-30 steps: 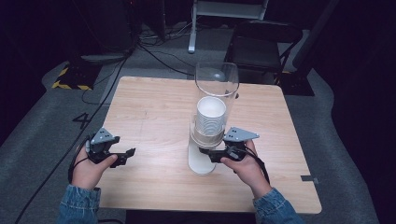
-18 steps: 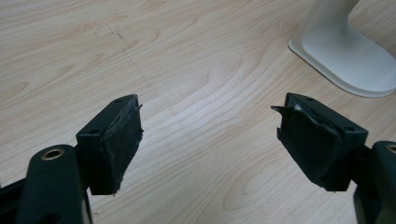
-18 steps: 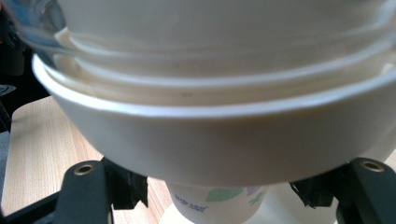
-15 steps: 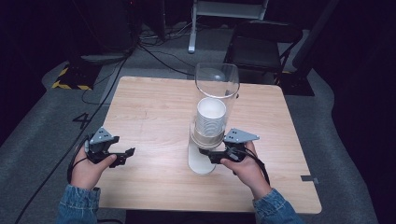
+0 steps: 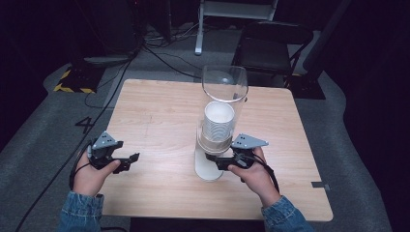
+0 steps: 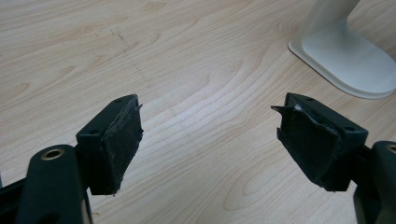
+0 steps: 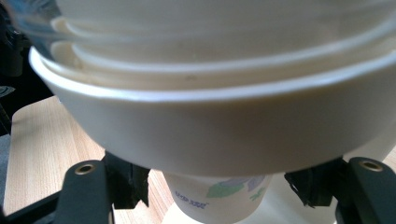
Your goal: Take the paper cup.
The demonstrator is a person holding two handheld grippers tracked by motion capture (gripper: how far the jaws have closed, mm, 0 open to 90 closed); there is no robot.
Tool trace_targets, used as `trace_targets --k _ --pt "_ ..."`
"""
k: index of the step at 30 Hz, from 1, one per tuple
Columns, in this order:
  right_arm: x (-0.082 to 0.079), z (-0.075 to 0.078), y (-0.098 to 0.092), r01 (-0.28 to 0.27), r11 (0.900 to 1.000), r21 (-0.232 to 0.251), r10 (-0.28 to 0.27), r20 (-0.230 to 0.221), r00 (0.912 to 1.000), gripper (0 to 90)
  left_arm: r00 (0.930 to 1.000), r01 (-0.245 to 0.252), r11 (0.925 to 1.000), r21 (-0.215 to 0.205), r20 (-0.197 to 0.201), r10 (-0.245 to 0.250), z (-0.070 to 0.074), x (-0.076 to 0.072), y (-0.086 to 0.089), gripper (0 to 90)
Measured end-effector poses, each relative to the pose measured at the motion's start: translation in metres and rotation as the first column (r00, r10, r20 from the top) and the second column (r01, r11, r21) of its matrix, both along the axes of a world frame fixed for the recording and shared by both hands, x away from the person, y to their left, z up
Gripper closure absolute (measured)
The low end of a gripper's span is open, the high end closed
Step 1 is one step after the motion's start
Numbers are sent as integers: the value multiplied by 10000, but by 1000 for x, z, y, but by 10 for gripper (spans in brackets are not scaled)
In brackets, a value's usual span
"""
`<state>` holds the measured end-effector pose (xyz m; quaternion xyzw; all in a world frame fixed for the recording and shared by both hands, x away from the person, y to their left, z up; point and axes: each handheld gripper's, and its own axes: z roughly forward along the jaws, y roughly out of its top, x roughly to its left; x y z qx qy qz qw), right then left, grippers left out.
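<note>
Right gripper [image 7: 217,189], jaws spread, flanks a paper cup [image 7: 219,196] beneath the dispenser [image 5: 224,104]; left gripper [image 6: 210,140] gapes, holding nothing.

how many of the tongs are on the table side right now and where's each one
2. The left tongs hover over the table at its near left, jaws open on nothing. The right tongs are at the cup dispenser, jaws either side of the bottom paper cup.
</note>
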<state>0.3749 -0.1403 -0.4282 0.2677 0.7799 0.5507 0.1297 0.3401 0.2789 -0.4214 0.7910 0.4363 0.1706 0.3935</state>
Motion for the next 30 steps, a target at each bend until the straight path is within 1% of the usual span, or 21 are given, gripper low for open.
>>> trace_targets --k 6,14,16,17,18,19,20,21,23,24,28,30 --pt "1 -1 0 -13 10000 21 13 30 10000 328 10000 48 10000 60 16 -48 0 0 0 217" --pt "4 -5 1 -79 10000 -12 79 285 9996 331 10000 6 10000 37 4 -6 0 0 0 216" --pt "5 -7 1 -98 9994 -328 110 369 9993 336 10000 4 10000 32 1 -4 0 0 0 217" --pt "6 -10 2 -122 9977 -668 132 141 9998 349 10000 24 10000 42 -21 -24 0 0 0 217" --pt "7 -16 3 -112 9943 -1057 117 42 9999 356 10000 25 10000 20 -9 -25 0 0 0 216" --pt "8 -23 3 -137 9942 -1065 120 -164 9998 362 10000 30 10000 5 30 -30 0 0 0 217" --pt "9 -28 2 -137 9963 -843 112 -303 9995 361 10000 50 10000 56 49 -50 1 0 1 217" --pt "11 -29 1 -188 9946 -1022 148 -394 9991 357 10000 3 10000 -15 48 -3 1 0 1 217" --pt "10 -28 0 -253 9934 -1120 238 -154 9996 355 10000 -31 10000 -59 23 31 1 0 2 216" --pt "10 -28 0 -258 9930 -1151 245 -129 9996 354 10000 -25 10000 -28 20 25 1 0 2 217" --pt "9 -28 -1 -223 9923 -1220 199 -206 9996 348 10000 0 10000 -22 0 0 0 0 2 217" --pt "8 -28 -1 -246 9909 -1324 202 -347 9992 346 10000 2 10000 -33 31 -2 1 0 2 216"
